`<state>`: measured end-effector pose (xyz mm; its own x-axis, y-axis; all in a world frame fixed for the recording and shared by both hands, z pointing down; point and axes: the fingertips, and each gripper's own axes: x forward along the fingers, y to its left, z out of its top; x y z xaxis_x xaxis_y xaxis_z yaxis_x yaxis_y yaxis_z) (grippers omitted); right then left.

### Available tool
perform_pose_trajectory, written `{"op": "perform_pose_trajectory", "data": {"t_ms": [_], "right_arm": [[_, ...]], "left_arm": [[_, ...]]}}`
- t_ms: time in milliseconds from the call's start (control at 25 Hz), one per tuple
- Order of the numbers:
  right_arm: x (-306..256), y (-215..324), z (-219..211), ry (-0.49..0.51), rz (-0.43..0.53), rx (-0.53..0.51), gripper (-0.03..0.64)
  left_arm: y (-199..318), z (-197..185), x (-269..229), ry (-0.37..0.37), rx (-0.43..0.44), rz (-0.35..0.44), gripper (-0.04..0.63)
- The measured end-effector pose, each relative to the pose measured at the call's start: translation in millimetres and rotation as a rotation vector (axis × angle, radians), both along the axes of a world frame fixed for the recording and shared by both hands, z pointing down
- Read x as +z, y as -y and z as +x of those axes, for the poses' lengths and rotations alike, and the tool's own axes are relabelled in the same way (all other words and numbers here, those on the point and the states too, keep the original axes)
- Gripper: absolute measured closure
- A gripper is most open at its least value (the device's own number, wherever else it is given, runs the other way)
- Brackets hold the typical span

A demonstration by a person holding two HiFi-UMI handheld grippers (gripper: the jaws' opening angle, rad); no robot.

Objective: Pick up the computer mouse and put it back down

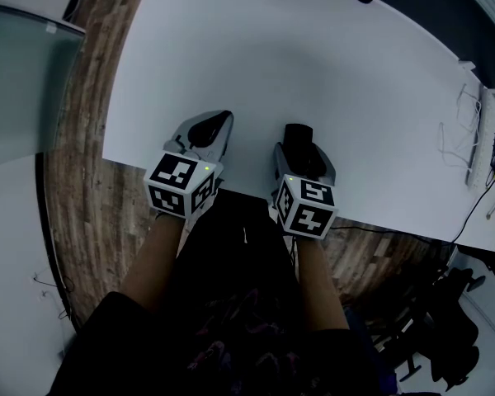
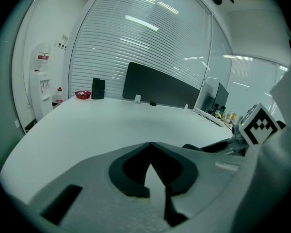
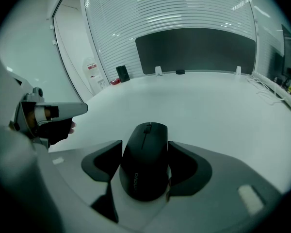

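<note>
A black computer mouse point(image 3: 144, 159) sits between the two pads of my right gripper point(image 3: 145, 144), and both pads lie against its sides. In the head view the mouse point(image 1: 298, 143) and right gripper point(image 1: 299, 130) are over the white table point(image 1: 313, 56), close to its near edge. Whether the mouse rests on the table or hangs just above it I cannot tell. My left gripper point(image 1: 224, 118) is a short way to the left, its jaws point(image 2: 151, 143) closed tip to tip with nothing between them.
The table's front edge runs just under both grippers. Loose white cables point(image 1: 470, 139) lie at the table's right end. A dark divider panel point(image 3: 194, 50) stands along the far side, with a small black box point(image 2: 98, 88) and a red bowl point(image 2: 82, 94) near it.
</note>
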<state>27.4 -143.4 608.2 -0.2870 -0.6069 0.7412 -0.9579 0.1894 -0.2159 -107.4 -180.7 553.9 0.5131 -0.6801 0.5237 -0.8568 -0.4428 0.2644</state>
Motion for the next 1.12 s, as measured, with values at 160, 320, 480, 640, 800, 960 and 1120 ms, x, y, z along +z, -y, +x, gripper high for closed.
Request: {"op": "perform_pose_trajectory", "data": {"t_ms": [160,320,480,640,800,960,1120], "right_arm": [[1,0,1,-0.004,-0.001,-0.003,0.310],[1,0,0,-0.005,-0.001,-0.012,0.310],[0,1,1,0.004,0.003,-0.012,0.293],[-5,2,1,0.008,0.016,-0.010,0.288],[-14,5,4,0.016,0.043,-0.009,0.284],[-30,10,11,0.021,0.085,-0.003,0.287],[-49,16,20,0.003,0.147,0.008,0.317]], "left_arm": [[1,1,-1,0.000,-0.001,0.002,0.594],[2,-1,-2,0.001,-0.009,0.006,0.594],[2,0,-4,0.004,-0.010,0.009,0.594],[1,-1,-7,0.008,-0.008,0.014,0.594],[2,1,-13,0.008,-0.009,0.027,0.594],[3,10,-23,0.005,0.000,0.051,0.594],[4,15,-36,0.005,0.006,0.079,0.594]]}}
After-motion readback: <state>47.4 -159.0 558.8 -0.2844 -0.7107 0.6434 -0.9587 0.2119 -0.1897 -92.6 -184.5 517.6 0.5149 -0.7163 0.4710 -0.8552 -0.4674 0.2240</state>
